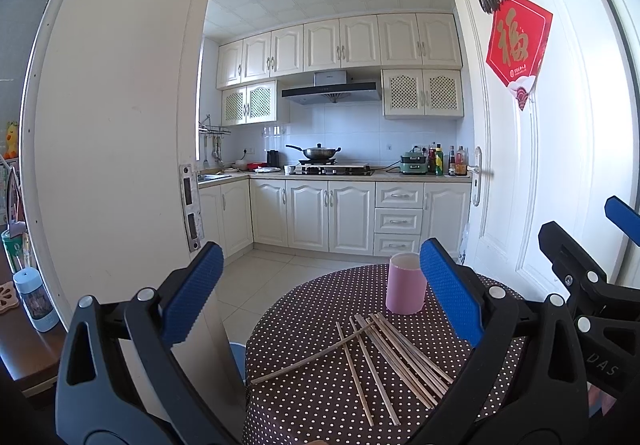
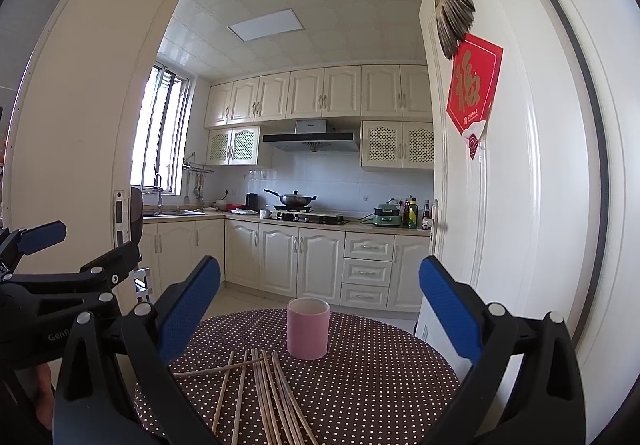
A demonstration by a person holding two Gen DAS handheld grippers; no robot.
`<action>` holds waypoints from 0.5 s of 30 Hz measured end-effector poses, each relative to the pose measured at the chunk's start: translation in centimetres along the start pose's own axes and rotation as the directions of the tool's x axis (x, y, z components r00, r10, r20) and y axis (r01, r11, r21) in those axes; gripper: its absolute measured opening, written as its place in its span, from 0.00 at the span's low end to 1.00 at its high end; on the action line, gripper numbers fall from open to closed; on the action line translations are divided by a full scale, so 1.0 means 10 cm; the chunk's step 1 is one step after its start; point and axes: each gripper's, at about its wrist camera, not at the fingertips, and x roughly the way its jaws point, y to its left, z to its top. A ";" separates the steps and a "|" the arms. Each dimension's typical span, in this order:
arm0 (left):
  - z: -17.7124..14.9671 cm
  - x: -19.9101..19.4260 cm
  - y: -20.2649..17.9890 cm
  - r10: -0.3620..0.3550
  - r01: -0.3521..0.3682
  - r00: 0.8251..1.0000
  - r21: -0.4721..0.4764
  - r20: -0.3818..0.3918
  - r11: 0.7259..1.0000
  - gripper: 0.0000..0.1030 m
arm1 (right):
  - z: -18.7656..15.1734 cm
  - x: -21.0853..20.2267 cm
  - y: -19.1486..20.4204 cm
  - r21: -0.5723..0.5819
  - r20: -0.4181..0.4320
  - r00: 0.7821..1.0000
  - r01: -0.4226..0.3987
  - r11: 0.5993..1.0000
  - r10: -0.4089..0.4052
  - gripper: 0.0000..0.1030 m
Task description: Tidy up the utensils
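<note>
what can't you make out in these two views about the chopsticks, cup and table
- Inside of the pink cup: both views, hidden by its own wall.
- Chopsticks: right wrist view, near ends cut off by the bottom edge; exact count unclear where they overlap.
- Table: left wrist view, right side hidden behind the left gripper.
</note>
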 end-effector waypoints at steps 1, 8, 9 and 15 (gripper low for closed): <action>0.01 0.00 0.00 -0.001 0.001 1.000 0.001 -0.002 1.000 0.94 | 0.00 0.01 0.00 0.004 -0.003 1.000 -0.003 1.000 0.003 0.93; 0.06 0.12 0.03 0.010 -0.009 1.000 0.023 -0.016 1.000 0.94 | 0.01 0.20 -0.07 0.052 -0.069 0.998 -0.009 0.999 0.013 0.93; 0.07 0.15 0.02 0.011 -0.010 1.000 0.027 -0.020 1.000 0.94 | 0.01 0.24 -0.08 0.061 -0.086 0.996 -0.015 0.998 0.020 0.93; 0.06 0.38 0.01 -0.001 0.004 0.997 0.045 -0.075 0.999 0.94 | -0.06 0.46 -0.11 0.096 -0.158 0.985 -0.055 0.994 0.069 0.93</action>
